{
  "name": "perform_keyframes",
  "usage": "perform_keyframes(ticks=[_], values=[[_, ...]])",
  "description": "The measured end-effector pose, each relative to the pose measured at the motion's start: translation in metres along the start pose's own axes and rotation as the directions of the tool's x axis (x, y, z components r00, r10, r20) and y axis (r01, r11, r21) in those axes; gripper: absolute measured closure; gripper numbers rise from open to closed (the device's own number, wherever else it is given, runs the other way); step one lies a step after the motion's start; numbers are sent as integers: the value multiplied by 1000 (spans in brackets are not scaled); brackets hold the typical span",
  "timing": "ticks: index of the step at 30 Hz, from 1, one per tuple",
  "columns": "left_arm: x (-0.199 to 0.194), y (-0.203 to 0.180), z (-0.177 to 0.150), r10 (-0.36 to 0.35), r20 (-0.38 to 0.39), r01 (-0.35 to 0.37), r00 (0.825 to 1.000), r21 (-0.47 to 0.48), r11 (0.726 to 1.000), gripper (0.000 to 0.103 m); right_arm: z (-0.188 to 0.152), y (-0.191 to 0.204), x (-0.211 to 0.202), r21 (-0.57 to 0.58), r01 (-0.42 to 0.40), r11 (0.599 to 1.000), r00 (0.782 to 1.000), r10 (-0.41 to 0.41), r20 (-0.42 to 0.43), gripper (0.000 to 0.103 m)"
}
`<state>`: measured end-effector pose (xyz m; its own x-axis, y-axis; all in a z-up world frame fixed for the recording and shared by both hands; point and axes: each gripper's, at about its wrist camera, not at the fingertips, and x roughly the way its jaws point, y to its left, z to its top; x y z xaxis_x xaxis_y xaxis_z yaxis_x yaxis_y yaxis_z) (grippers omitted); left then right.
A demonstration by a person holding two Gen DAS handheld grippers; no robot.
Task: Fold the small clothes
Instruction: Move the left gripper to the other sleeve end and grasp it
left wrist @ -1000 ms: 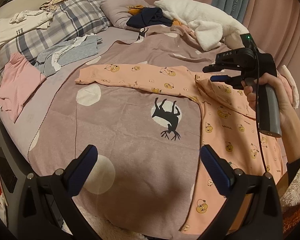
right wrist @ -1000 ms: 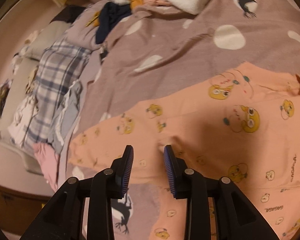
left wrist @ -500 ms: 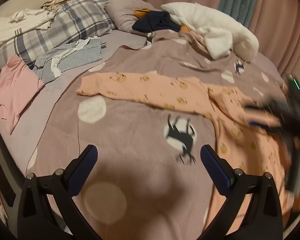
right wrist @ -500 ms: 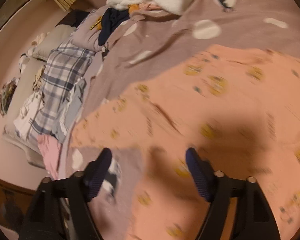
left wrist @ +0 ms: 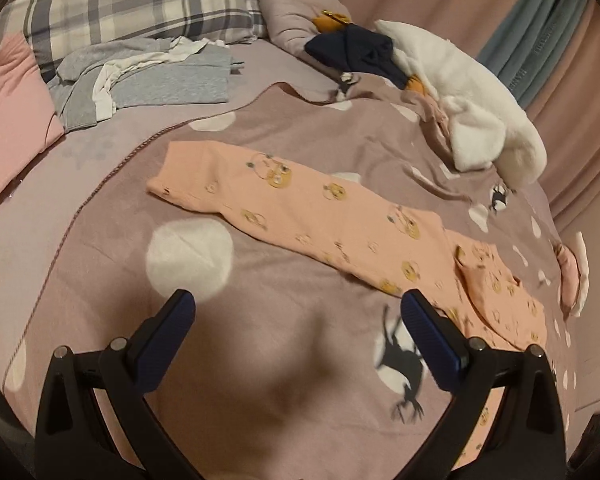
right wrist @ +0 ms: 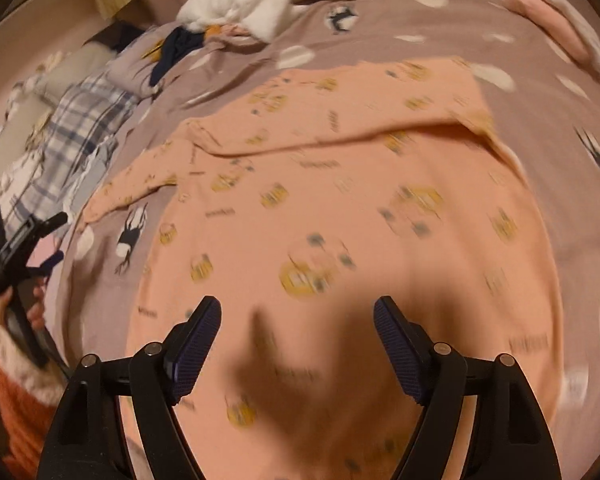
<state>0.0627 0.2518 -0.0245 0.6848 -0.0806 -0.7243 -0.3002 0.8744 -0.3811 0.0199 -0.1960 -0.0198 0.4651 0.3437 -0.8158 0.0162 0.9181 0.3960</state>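
Note:
A peach long-sleeved top with yellow cartoon prints (left wrist: 340,220) lies flat on the mauve blanket (left wrist: 260,360). One sleeve stretches left, its cuff (left wrist: 168,184) far from me; the other sleeve lies folded across the body (right wrist: 340,112). My left gripper (left wrist: 296,340) is open and empty, above the blanket just short of the stretched sleeve. My right gripper (right wrist: 296,344) is open and empty, hovering over the top's body (right wrist: 340,240). The left gripper also shows at the left edge of the right wrist view (right wrist: 24,236).
A grey and white pile of clothes (left wrist: 140,76), a pink garment (left wrist: 8,112) and a plaid pillow (left wrist: 140,4) lie at the left. A white fleece (left wrist: 472,112) and a navy item (left wrist: 360,48) lie at the back. Curtains hang behind.
My right gripper opened, let go of the sleeve it had folded over the body, and drew back. My left gripper moved toward the stretched sleeve.

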Motion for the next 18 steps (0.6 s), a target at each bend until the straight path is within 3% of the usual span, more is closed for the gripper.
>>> perform_keyframes(ticks=[2,6,12,16,18], values=[[2,9,7,-28,11,29,1000,-28,999,0,-5,-9,3,40,-23,999,999,24,-28,20],[5,25,24,-104,46,107,994,-74,991,0,-11,-10,-1,37,24,999,1000,-24,-15,20],[26,41,44,-4,24,7,1000,-107,994,0,-23,-4,-24,4,61,998,997,-61,40,20],[44,56,46,-143,-14,137,990,-206,969,0,-26,0,-29,-40,108,993,992,-106,63,20],[52,64,46,-175,-18,163,984,-275,947,0,-25,-1,-28,-26,110,994,992,-108,63,20]])
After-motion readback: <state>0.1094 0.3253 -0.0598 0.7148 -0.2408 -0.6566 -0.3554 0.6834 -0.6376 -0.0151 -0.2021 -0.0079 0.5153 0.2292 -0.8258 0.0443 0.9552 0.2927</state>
